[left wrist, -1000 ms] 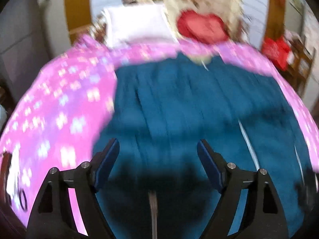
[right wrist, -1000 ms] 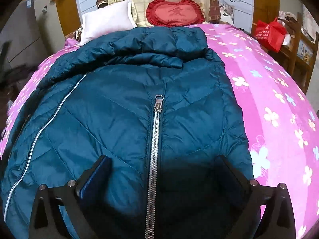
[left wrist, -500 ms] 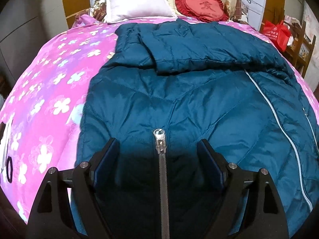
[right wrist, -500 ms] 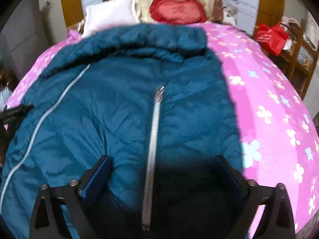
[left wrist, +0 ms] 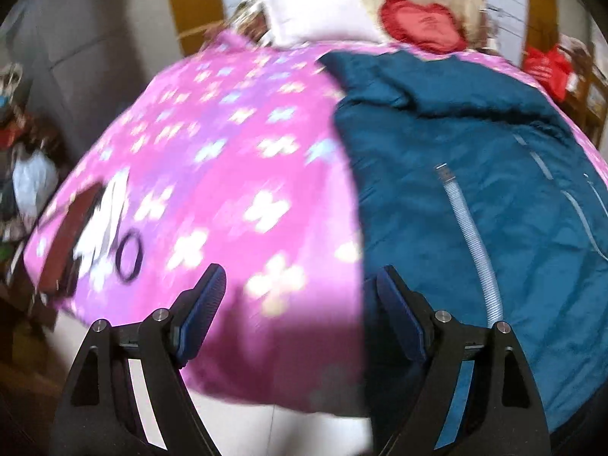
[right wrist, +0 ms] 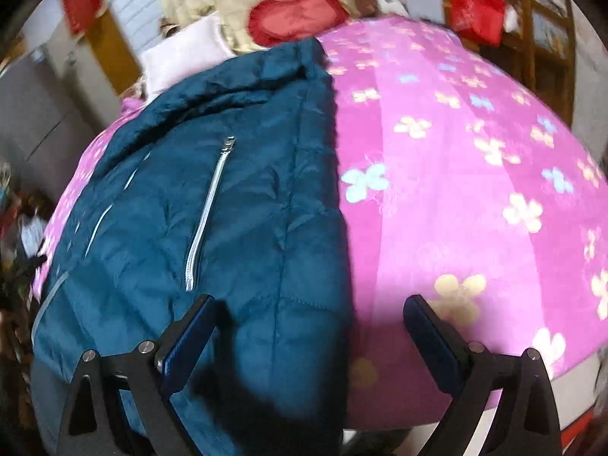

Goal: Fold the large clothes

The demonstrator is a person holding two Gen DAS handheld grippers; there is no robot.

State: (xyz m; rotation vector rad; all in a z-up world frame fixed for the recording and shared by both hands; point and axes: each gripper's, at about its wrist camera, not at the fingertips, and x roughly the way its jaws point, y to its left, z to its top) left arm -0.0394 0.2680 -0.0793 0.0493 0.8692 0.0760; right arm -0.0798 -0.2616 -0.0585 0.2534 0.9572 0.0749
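A dark teal puffer jacket (left wrist: 475,159) with silver zippers lies spread on a pink flowered bedspread (left wrist: 212,159). It also shows in the right wrist view (right wrist: 235,205). My left gripper (left wrist: 300,300) is open and empty, above the jacket's left edge near the bed's front, its right finger over the jacket. My right gripper (right wrist: 309,325) is open and empty, straddling the jacket's right edge, with the bedspread (right wrist: 475,159) to its right.
A white pillow (left wrist: 315,15) and a red heart cushion (left wrist: 421,22) lie at the head of the bed. A red bag (right wrist: 478,11) sits on wooden furniture at the right. Cluttered floor items (left wrist: 26,167) stand left of the bed.
Both grippers have moved outward from the jacket's middle: the left to the jacket's left edge, the right to its right edge. Both stay open.
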